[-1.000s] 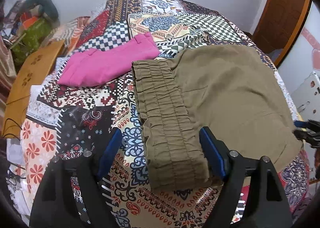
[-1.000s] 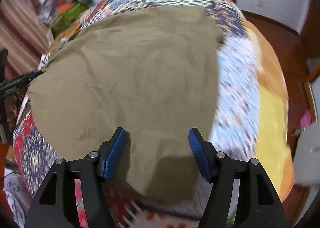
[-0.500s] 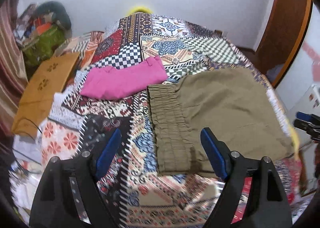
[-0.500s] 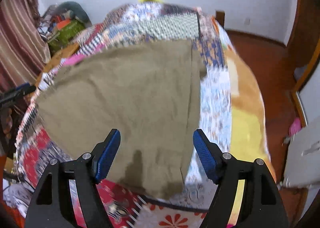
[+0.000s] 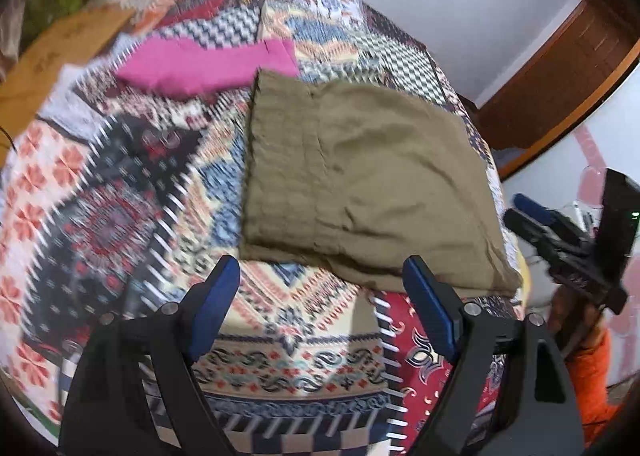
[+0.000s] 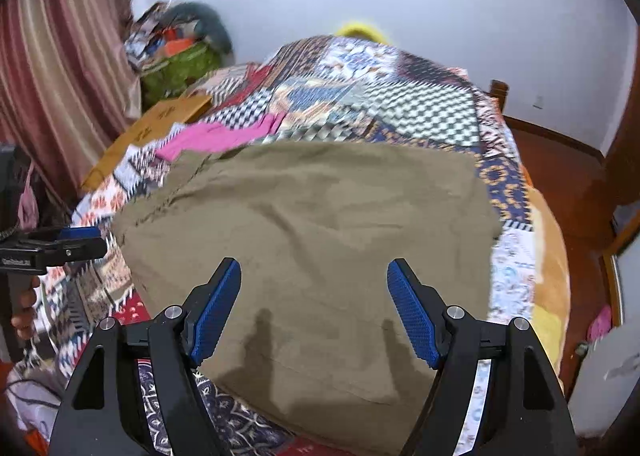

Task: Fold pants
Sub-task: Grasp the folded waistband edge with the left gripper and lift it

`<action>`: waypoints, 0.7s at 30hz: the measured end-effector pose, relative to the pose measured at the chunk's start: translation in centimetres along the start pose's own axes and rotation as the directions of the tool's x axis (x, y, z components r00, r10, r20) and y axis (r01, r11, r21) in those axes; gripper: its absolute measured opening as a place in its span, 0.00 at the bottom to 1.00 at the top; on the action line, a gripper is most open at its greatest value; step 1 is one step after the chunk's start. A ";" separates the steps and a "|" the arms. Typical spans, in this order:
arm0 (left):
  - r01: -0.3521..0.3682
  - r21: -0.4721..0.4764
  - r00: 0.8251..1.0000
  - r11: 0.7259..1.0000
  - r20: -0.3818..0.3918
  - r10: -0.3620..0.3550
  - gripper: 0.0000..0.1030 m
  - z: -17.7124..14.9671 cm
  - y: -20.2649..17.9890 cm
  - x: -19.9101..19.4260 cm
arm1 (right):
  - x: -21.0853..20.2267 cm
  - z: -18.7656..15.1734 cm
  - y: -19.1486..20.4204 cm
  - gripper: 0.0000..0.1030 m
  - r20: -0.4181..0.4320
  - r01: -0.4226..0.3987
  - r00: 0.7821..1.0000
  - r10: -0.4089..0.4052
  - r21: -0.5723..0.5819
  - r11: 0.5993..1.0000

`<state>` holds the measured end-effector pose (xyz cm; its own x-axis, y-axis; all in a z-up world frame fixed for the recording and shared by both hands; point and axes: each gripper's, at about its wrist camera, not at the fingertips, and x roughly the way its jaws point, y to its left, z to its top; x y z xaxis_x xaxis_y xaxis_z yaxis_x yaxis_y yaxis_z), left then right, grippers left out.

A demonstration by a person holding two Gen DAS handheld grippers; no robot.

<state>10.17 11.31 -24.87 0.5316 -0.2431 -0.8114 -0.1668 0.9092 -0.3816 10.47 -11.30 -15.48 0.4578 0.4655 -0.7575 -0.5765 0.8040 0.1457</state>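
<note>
Olive-green pants (image 5: 360, 176) lie folded flat on the patchwork bedspread (image 5: 120, 216), their elastic waistband toward the left. They also fill the right wrist view (image 6: 320, 236). My left gripper (image 5: 320, 304) is open and empty, hovering just short of the pants' near edge. My right gripper (image 6: 314, 308) is open and empty, above the near end of the pants. The right gripper also shows at the right edge of the left wrist view (image 5: 560, 240). The left gripper shows at the left edge of the right wrist view (image 6: 52, 244).
Folded pink pants (image 5: 208, 64) lie on the bed beyond the olive pair. A wooden board (image 6: 148, 136) and a pile of bags (image 6: 180, 52) sit at the far left by a curtain. A wooden door (image 5: 580, 56) stands at the right.
Both grippers have pulled back and risen from the pants, which lie released. The left view has swung rightward and is motion-blurred.
</note>
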 end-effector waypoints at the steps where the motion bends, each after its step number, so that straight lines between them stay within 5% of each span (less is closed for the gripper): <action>1: -0.001 -0.004 1.000 1.000 -0.005 0.001 0.81 -0.1 -0.1 0.3 | 0.6 -0.3 0.1 0.70 -0.015 -0.004 1.000 0.004 -0.001 1.000; 16: 0.190 -0.150 0.980 0.970 -0.032 -0.196 0.87 2.1 0.6 3.9 | 3.5 -2.7 -0.7 0.70 -0.123 -0.056 0.990 0.061 0.046 0.997; 21: 0.179 -0.172 0.983 0.969 -0.020 -0.185 0.87 3.8 0.2 4.9 | 3.6 -2.9 -0.8 0.70 -0.126 -0.071 0.989 0.078 0.057 0.996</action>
<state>15.87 11.63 -27.24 0.5366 -0.4135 -0.7356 -0.2091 0.7794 -0.5906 10.59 -11.36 -20.19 0.3224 0.4761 -0.8182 -0.5678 0.7889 0.2352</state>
